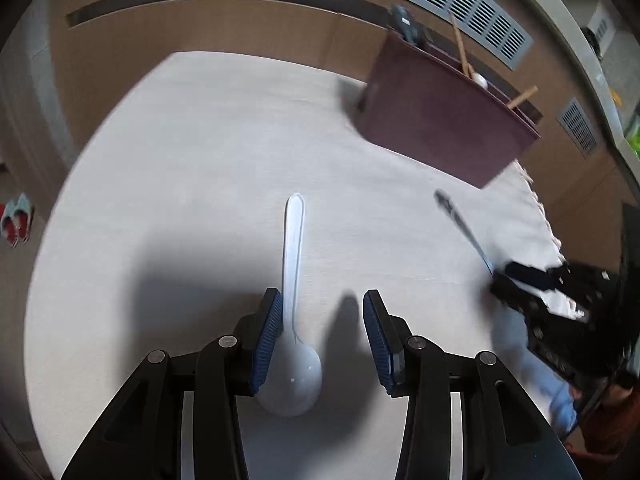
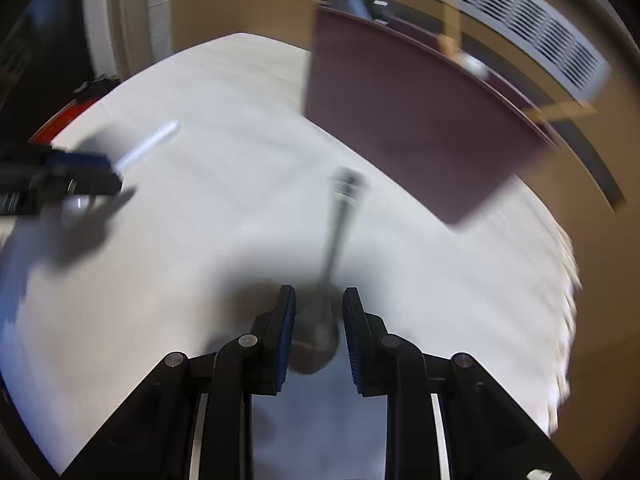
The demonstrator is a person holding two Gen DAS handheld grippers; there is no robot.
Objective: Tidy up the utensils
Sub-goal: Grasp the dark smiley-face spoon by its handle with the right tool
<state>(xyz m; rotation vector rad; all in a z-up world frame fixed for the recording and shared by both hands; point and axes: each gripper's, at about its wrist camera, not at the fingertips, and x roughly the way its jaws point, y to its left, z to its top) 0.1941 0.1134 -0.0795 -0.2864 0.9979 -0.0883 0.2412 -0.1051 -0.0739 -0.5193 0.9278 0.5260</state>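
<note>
Left claw (image 1: 320, 320) open over a white spoon (image 1: 293, 320); right claw (image 2: 319, 320) open astride a blurred metal spoon (image 2: 320, 332).

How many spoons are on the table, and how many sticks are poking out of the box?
White spoon: 1
Metal spoon: 1
Wooden sticks in the maroon box, one and another: 2
Total: 4

Ahead of the left gripper (image 1: 322, 312) the table (image 1: 208, 152) lies bare past the white spoon (image 1: 294, 276) between its fingers. A maroon organizer box (image 1: 440, 120) blocks the far right; the right gripper (image 1: 516, 280) crowds its right side.
</note>
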